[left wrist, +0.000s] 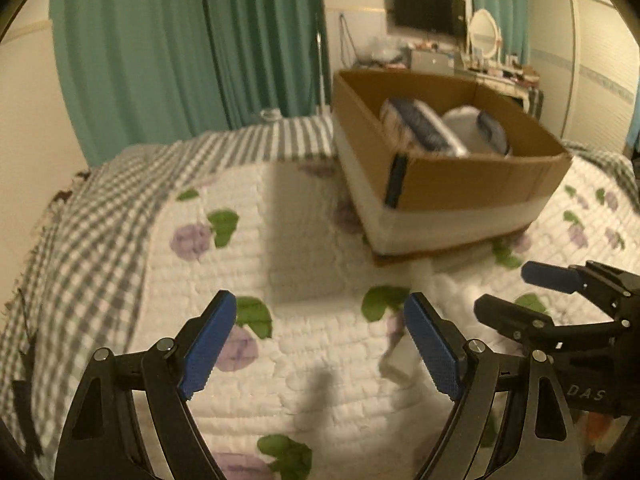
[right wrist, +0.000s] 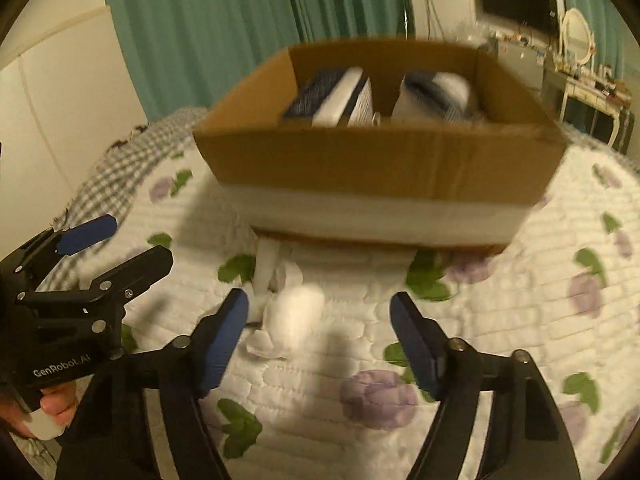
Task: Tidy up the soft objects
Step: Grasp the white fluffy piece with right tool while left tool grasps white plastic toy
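Observation:
A brown cardboard box (left wrist: 476,184) (right wrist: 376,160) stands on the quilted bed and holds folded blue-and-white soft items (left wrist: 420,128) (right wrist: 340,98) and a rounded white-and-blue one (right wrist: 440,94). A small white soft object (right wrist: 294,314) lies on the quilt in front of the box; in the left wrist view it shows blurred behind the right finger (left wrist: 400,360). My right gripper (right wrist: 320,328) is open, its fingers on either side of and just short of the white object. My left gripper (left wrist: 320,332) is open and empty over the quilt, to the left of the right one.
The bed has a white quilt with purple flowers (left wrist: 192,240) and a grey checked blanket (left wrist: 100,216) at its left. Teal curtains (left wrist: 180,40) hang behind. A dresser with mirror (left wrist: 484,36) and a wall television (left wrist: 428,10) stand at the back right.

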A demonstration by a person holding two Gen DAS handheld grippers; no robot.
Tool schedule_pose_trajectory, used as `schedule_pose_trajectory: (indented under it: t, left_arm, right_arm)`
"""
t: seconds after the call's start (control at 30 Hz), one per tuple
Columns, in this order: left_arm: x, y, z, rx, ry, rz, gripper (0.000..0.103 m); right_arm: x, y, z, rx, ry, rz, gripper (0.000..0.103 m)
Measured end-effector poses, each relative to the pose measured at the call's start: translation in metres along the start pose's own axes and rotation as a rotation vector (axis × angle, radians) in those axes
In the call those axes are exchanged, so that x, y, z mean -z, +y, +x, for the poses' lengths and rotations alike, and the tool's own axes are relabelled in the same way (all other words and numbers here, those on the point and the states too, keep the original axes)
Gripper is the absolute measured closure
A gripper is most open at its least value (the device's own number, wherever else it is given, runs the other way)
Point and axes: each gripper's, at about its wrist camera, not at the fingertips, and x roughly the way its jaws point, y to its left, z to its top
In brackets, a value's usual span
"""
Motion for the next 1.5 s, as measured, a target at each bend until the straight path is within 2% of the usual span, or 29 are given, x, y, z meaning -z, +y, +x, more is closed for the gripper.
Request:
schedule_pose_trajectory:
  t: [0.2, 0.3, 0.37, 0.43, 0.6, 0.8, 0.97, 1.0, 1.07, 1.17, 1.2, 1.27, 1.37, 1.5]
  left_arm:
    - [0.006, 0.012, 0.011, 0.046, 0.019, -0.055, 0.016]
    - [0.007, 0.013, 0.008, 0.04, 0.005, -0.055, 0.016]
    - [0.007, 0.011, 0.005, 0.046, 0.0, -0.053, 0.016]
    - [0.007, 0.008, 0.004, 0.056, 0.001, -0.049, 0.016]
    - [0.009, -0.004, 0.004, 0.075, 0.007, -0.022, 0.016]
    - [0.014, -0.029, 0.014, 0.135, 0.063, -0.003, 0.018]
    - [0.011, -0.046, 0.029, 0.141, 0.08, -0.002, 0.019]
    - [0.011, -0.047, 0.033, 0.139, 0.08, 0.0, 0.022]
    - [0.015, -0.051, 0.044, 0.135, 0.1, 0.004, 0.037]
    - [0.019, -0.052, 0.052, 0.119, 0.105, 0.008, 0.042]
    - [0.019, -0.052, 0.051, 0.12, 0.098, 0.013, 0.047]
    - [0.019, -0.054, 0.05, 0.139, 0.091, 0.022, 0.064]
    - [0.021, -0.059, 0.045, 0.148, 0.074, 0.055, 0.073]
    - [0.021, -0.065, 0.034, 0.137, 0.047, 0.09, 0.074]
  right_arm:
    - [0.002, 0.0, 0.032, -0.012, 0.047, 0.006, 0.042]
    - [-0.002, 0.001, 0.039, -0.028, 0.058, 0.022, 0.051]
    - [-0.002, 0.004, 0.043, -0.038, 0.065, 0.015, 0.063]
    - [-0.002, 0.011, 0.045, -0.043, 0.073, -0.009, 0.069]
    - [-0.002, 0.008, 0.032, -0.052, 0.048, 0.008, 0.071]
    - [-0.005, -0.018, -0.002, 0.063, -0.023, 0.036, 0.071]
    - [-0.006, -0.039, -0.007, 0.065, -0.034, 0.097, 0.071]
    - [-0.006, -0.039, -0.006, 0.065, -0.032, 0.098, 0.071]
    - [-0.007, -0.036, 0.0, 0.061, -0.026, 0.098, 0.071]
    - [-0.004, -0.038, 0.002, 0.065, -0.015, 0.092, 0.071]
    - [-0.003, -0.037, 0.003, 0.068, -0.012, 0.089, 0.071]
    - [-0.003, -0.036, 0.006, 0.069, -0.008, 0.089, 0.071]
    - [-0.001, -0.034, 0.008, 0.072, -0.003, 0.088, 0.071]
    - [-0.001, -0.032, 0.005, 0.075, -0.008, 0.084, 0.071]
